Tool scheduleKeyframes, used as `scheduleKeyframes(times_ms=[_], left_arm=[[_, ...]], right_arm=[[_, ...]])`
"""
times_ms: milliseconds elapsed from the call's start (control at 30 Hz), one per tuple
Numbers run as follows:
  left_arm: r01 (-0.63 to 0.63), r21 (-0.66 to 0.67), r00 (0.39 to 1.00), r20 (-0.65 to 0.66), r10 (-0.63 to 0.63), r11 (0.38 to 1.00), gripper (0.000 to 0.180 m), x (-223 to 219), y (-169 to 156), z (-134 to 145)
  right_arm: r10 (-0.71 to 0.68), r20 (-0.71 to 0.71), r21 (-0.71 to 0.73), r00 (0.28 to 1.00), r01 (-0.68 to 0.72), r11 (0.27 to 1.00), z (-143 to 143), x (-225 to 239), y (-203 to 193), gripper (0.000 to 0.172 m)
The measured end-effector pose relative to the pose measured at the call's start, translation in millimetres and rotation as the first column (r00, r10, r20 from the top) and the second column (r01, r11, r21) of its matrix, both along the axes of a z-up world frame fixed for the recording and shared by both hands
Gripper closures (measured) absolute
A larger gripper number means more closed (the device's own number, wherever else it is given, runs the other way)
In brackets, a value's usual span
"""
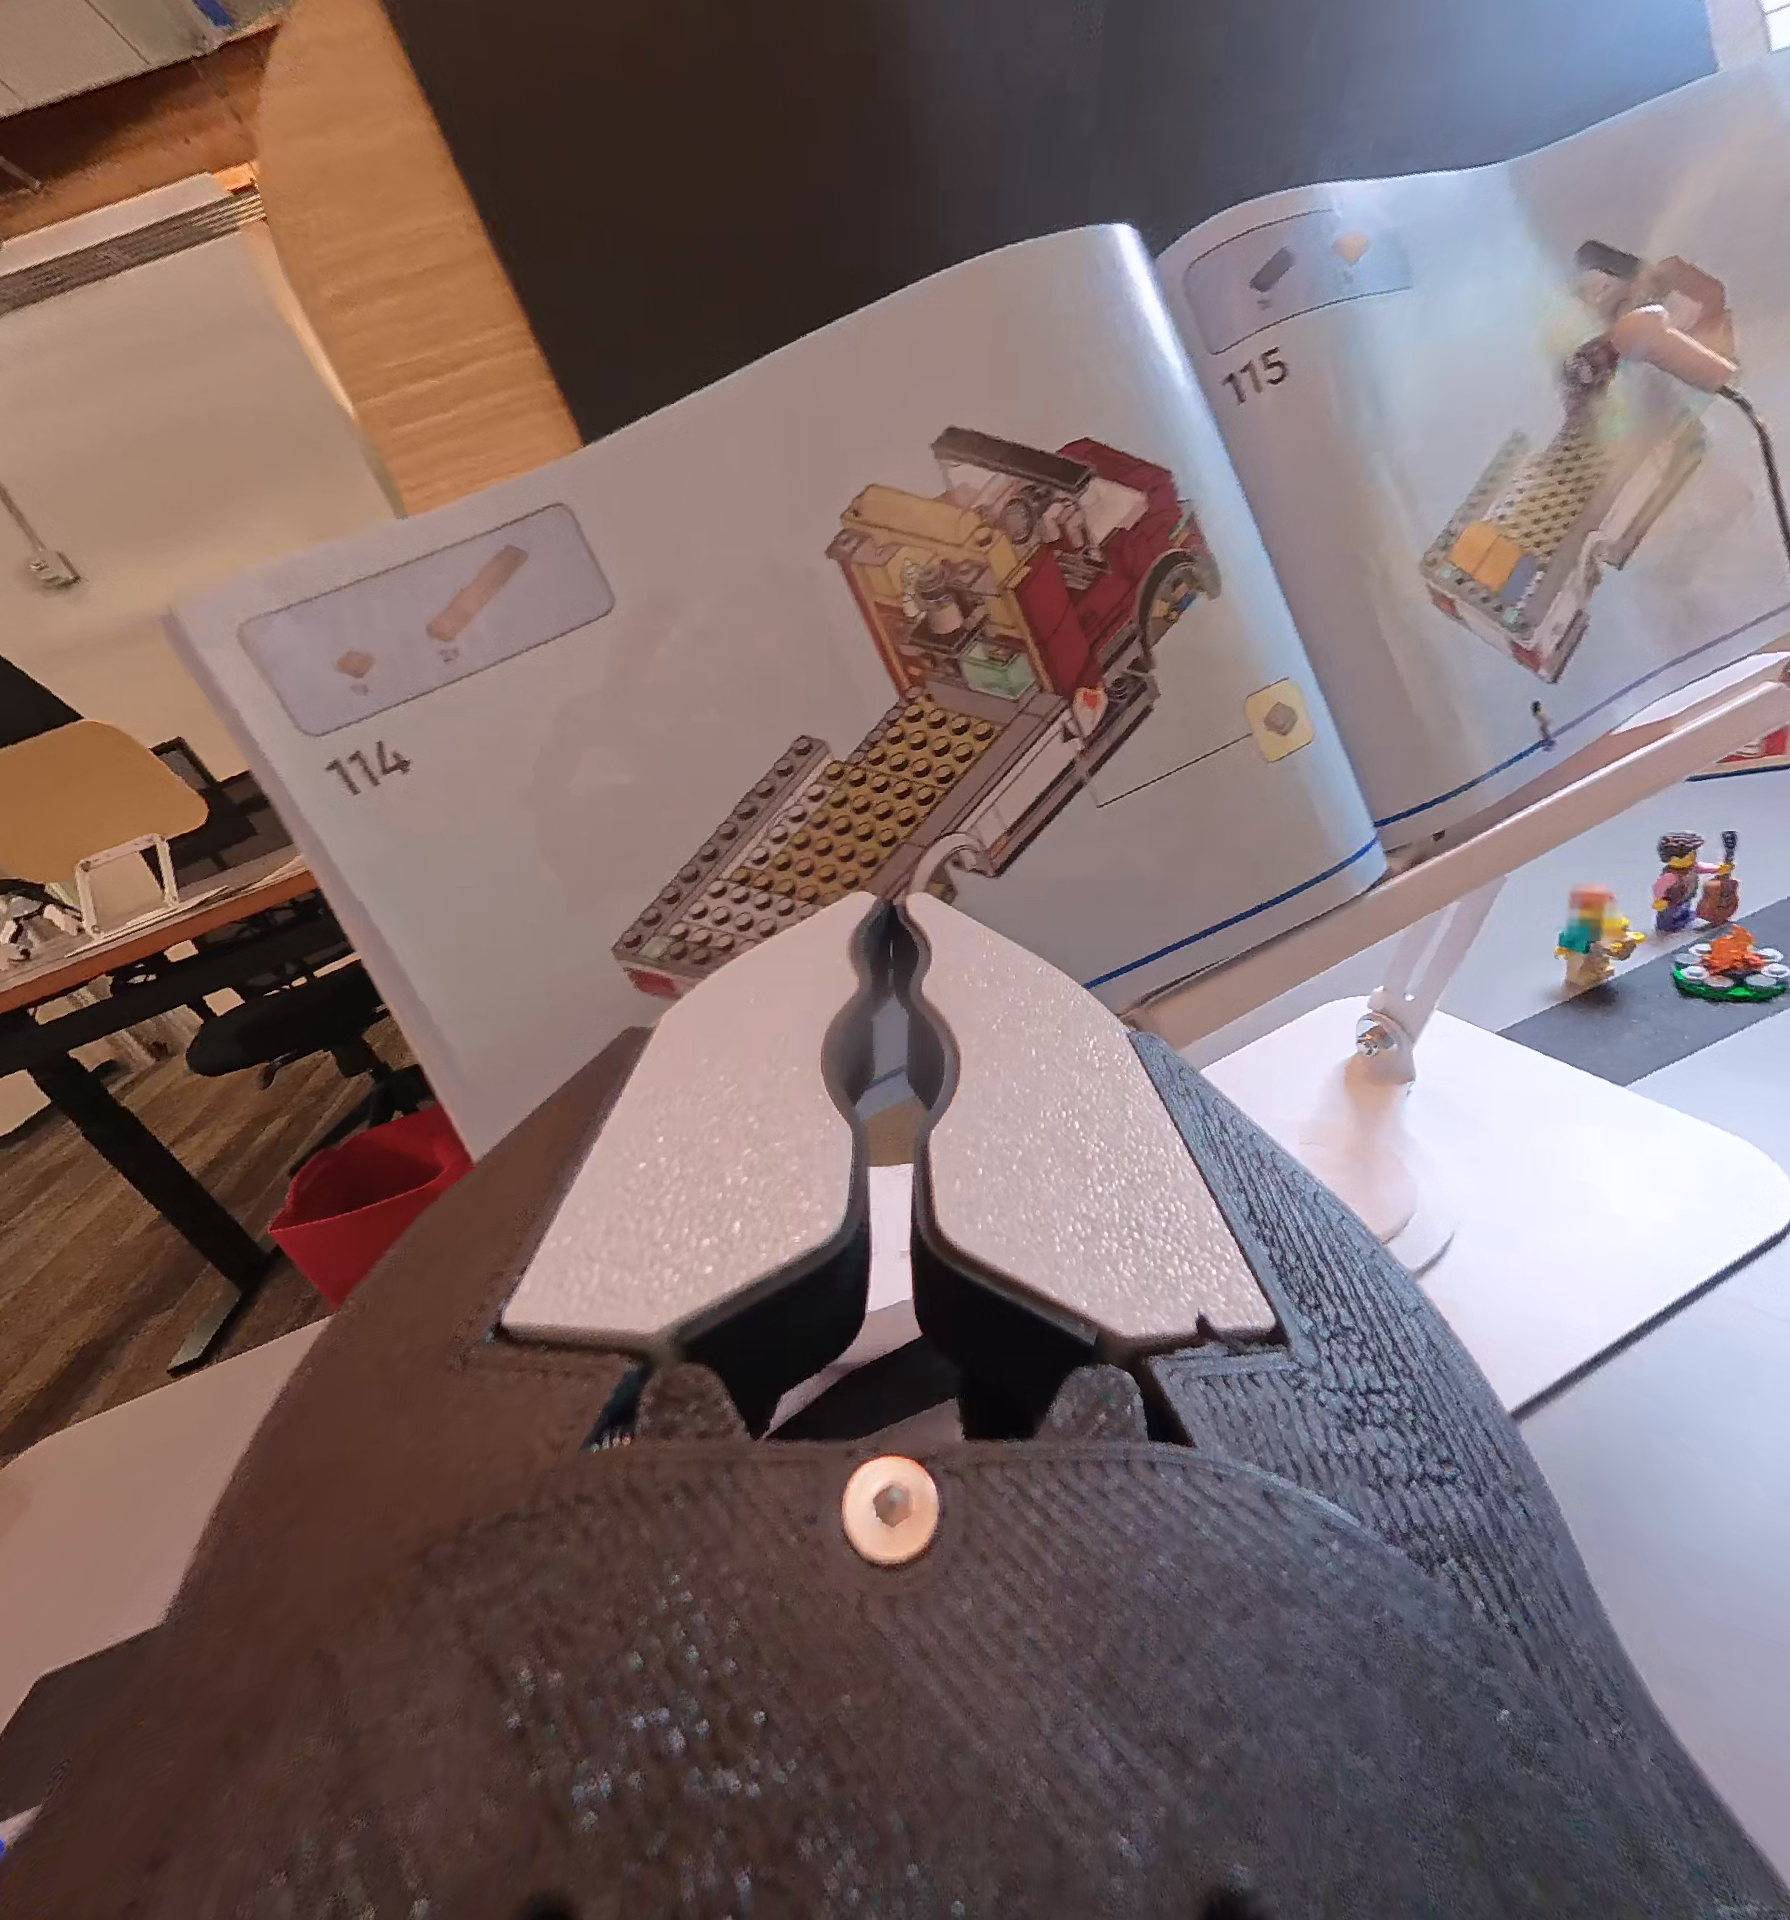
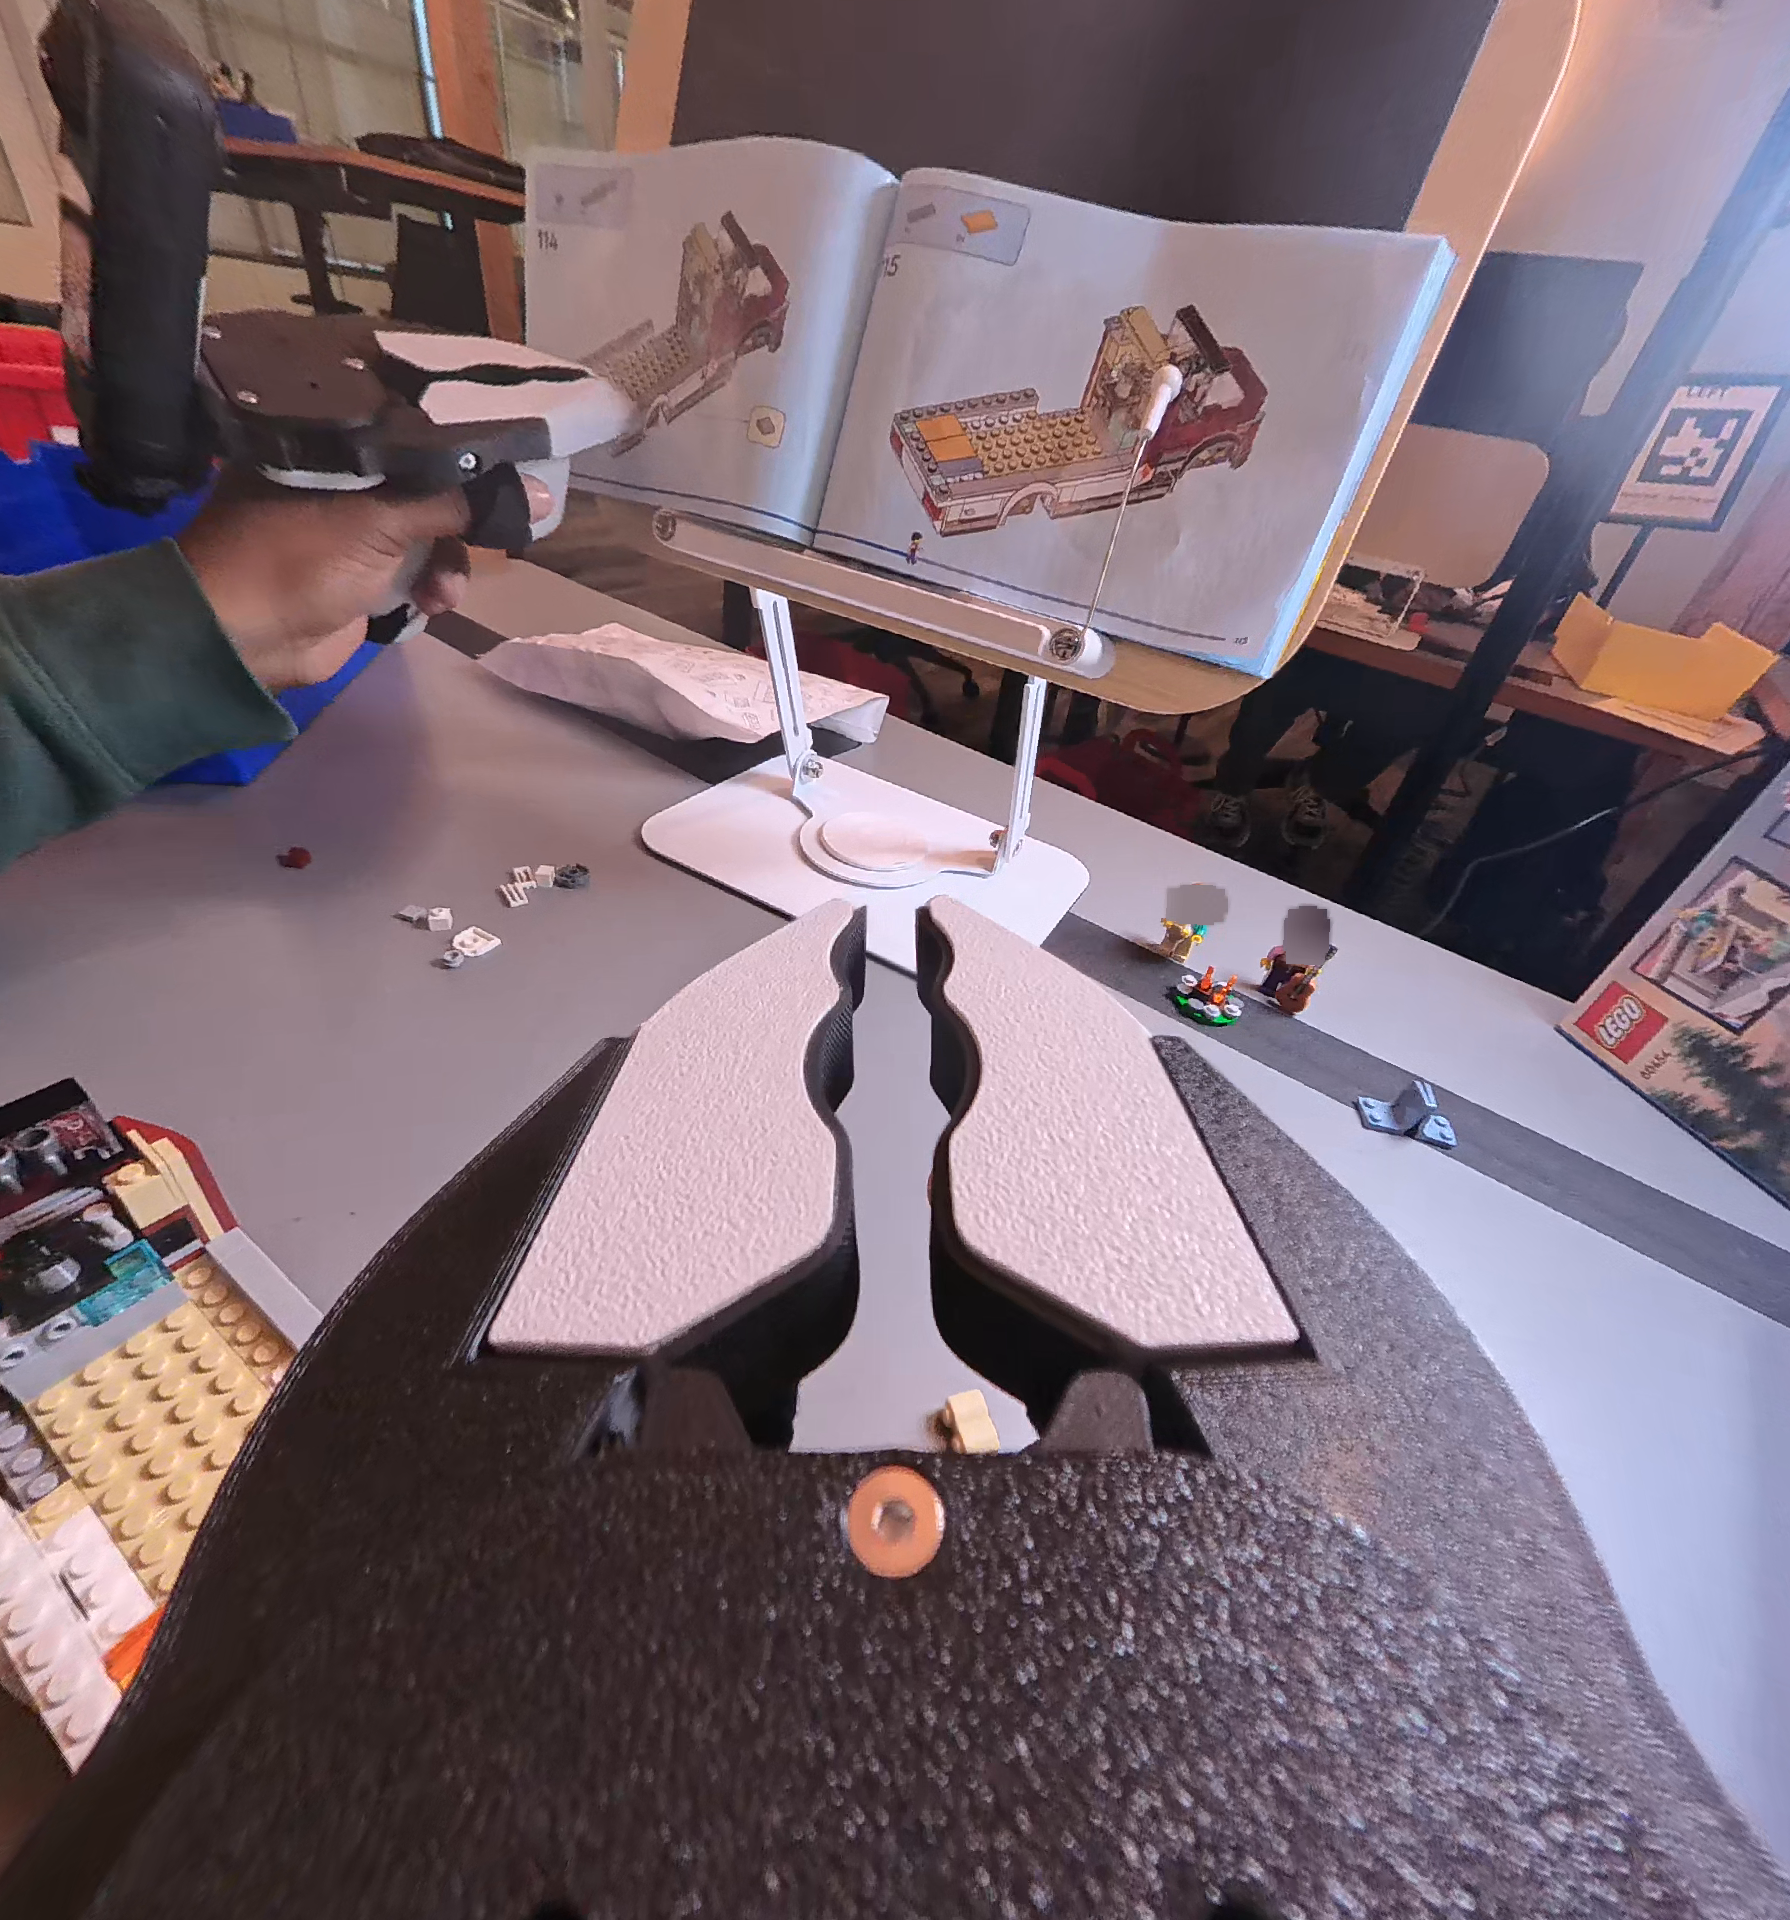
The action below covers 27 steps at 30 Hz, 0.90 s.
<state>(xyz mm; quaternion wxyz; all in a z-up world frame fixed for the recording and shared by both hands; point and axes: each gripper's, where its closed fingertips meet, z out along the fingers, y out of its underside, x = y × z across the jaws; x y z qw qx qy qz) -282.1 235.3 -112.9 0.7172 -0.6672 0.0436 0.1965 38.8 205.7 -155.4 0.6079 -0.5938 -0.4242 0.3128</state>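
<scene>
Counter [image 2: 371, 1049], grey, carries all items. Instruction booklet [image 2: 974, 343] lies open on a white stand [image 2: 860, 831] at 12 o'clock. Partly built brick vehicle [image 2: 112, 1340] sits at 8 o'clock. Left gripper [image 1: 893, 906]: fingers closed tip to tip, nothing between them, raised just before the booklet's left page. Right gripper [image 2: 891, 914]: fingers slightly apart, gripping nothing, above the counter near the stand base. Loose small bricks [image 2: 486, 914] lie at 10 o'clock; two minifigures [image 2: 1244, 956] at 2 o'clock.
</scene>
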Motion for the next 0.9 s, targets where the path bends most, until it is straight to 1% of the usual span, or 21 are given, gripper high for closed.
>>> scheduleKeyframes(times_ms=[233,333,433,500,600,667,767,900], left_arm=[[0.081,-0.02,0.995,-0.052,-0.082,0.997,0.18,40,4,-3],[0.112,-0.027,0.992,-0.061,-0.113,0.993,0.18,53,4,-6],[0.157,-0.034,0.986,-0.046,-0.159,0.987,0.18,66,1,-5],[0.192,-0.029,0.979,-0.068,-0.193,0.981,0.18,76,-4,6],[0.252,-0.014,0.963,-0.1,-0.252,0.968,0.18,92,-22,28],[0.298,-0.025,0.951,-0.083,-0.299,0.954,0.18,101,-39,31],[0.354,-0.082,0.933,-0.042,-0.358,0.932,0.175,114,-71,15],[0.432,-0.169,0.901,0.038,-0.432,0.886,0.172,131,-116,-27]], right_arm=[[0.024,0.04,-0.011,0.999,-0.024,1.0,-11,-17,0,0.163],[0.037,0.084,0.02,0.996,-0.039,0.999,-13,-33,6,0.163],[0.051,0.094,0.053,0.994,-0.056,0.997,-4,-58,20,0.162],[0.054,0.09,0.076,0.995,-0.061,0.995,7,-80,34,0.162],[0.052,0.094,0.116,0.994,-0.062,0.991,20,-115,57,0.158],[0.045,0.096,0.153,0.994,-0.06,0.986,29,-137,71,0.158],[0.036,0.091,0.187,0.995,-0.052,0.981,39,-162,88,0.158],[0.033,0.081,0.207,0.996,-0.049,0.977,49,-184,102,0.159]])
